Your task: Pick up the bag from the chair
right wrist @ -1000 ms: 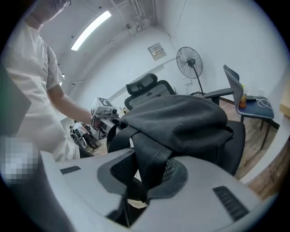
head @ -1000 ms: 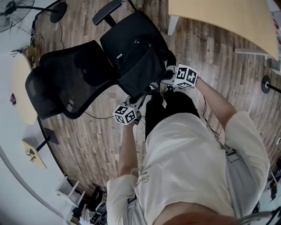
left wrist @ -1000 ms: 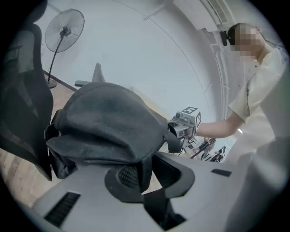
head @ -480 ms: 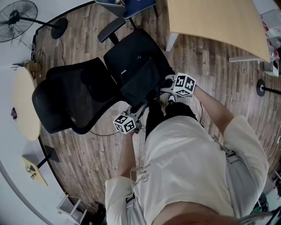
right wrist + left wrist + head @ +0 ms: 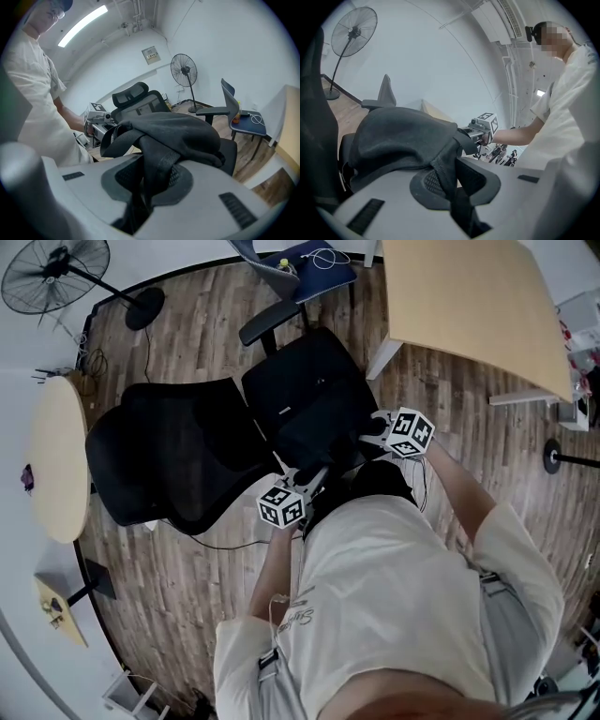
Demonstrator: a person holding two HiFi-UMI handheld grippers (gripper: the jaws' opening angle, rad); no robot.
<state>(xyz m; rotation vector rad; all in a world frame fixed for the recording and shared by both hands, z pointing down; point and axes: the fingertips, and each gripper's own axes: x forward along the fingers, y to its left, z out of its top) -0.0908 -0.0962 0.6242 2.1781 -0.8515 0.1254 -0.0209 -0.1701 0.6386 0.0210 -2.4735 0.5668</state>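
Note:
A black fabric bag (image 5: 317, 418) hangs just above the seat of a black office chair (image 5: 178, 460). My left gripper (image 5: 302, 486) is shut on one of the bag's black webbing straps (image 5: 443, 171), at the bag's near left side. On the near right side my right gripper (image 5: 375, 427) is shut on another strap (image 5: 157, 161). In the left gripper view the bag (image 5: 401, 136) bulges between the two grippers, with the right gripper (image 5: 480, 133) beyond it. The right gripper view shows the bag (image 5: 173, 131) with the left gripper (image 5: 101, 123) behind.
A light wooden table (image 5: 478, 306) stands at the far right. A blue chair (image 5: 300, 263) holding small items is behind the office chair. A standing fan (image 5: 66, 277) is at the far left, and a round pale table (image 5: 52, 456) at the left. The floor is wood.
The bag has lifted a little off the seat while both grippers keep hold of its straps. The head view has shifted, so the chair and fan appear lower in the frame.

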